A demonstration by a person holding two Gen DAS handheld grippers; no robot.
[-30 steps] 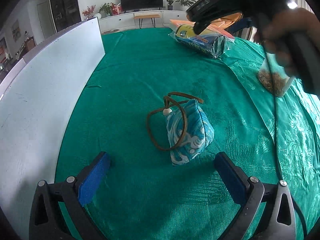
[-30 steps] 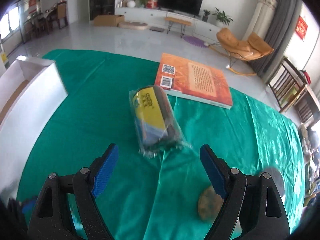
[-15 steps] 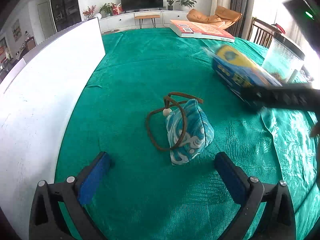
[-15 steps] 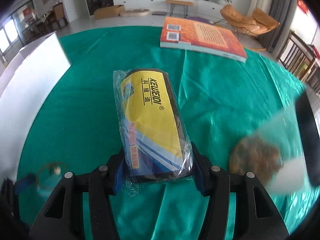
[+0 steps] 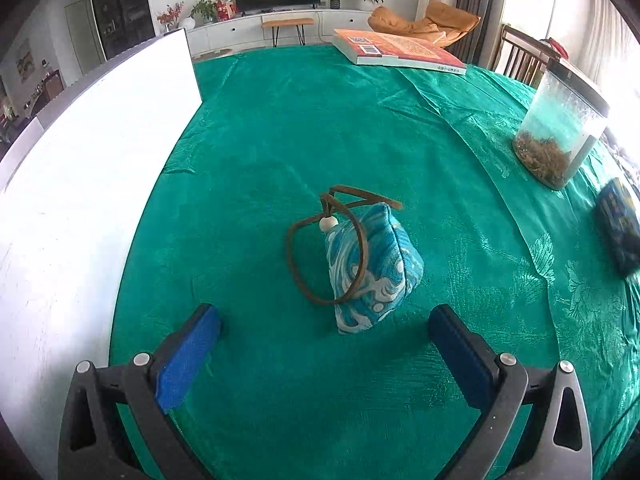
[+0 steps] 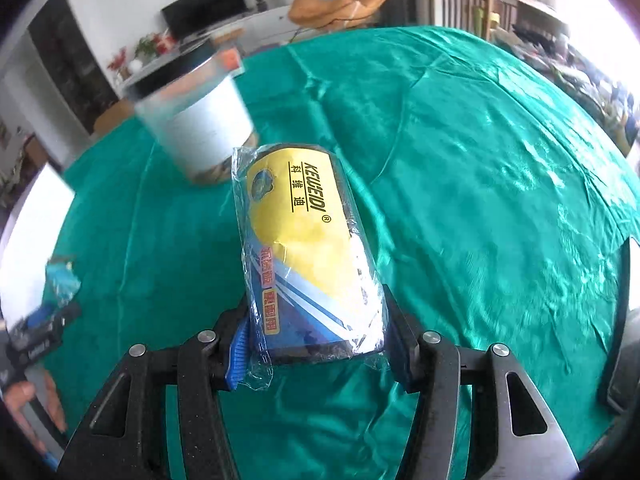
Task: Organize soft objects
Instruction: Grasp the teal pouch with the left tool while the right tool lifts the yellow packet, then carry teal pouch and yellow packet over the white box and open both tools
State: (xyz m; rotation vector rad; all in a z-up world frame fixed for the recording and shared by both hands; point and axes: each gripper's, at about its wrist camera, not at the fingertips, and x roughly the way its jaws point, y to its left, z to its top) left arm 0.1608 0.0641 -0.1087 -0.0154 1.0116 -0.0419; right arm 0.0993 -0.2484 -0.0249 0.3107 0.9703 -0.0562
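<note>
Right gripper point(image 6: 316, 344): fingers closed about halfway, pads pressing both sides of the near end of the plastic-wrapped sponge pack point(image 6: 308, 256). The pack is off the green-clothed surface point(image 6: 500, 184) and sticks out forward past the fingers, so most of its length is unsupported. In the left wrist view its dark blue end point(image 5: 618, 226) shows blurred at the right edge.

Left gripper point(image 5: 324, 348): fingers wide apart, holding nothing, poised low over the surface. The blue patterned pouch point(image 5: 372, 268) with its brown cord point(image 5: 296, 256) lies just ahead of them, not touched.

Other items: clear jar point(image 5: 560, 132) near the right edge, orange book point(image 5: 400, 52) at the far side, white box wall point(image 5: 100, 168) along the left.

Step in hand, as I judge it: carrying the pack to wherever the soft things are gathered, possibly the white box; I cannot see inside it.

Notes for doing it well:
- Grip is on wrap and a compressible body; keep the squeeze steady so it does not slide out.
- Pass clear of the jar, which stands close ahead in the right wrist view.
- Lower it before letting go.
</note>
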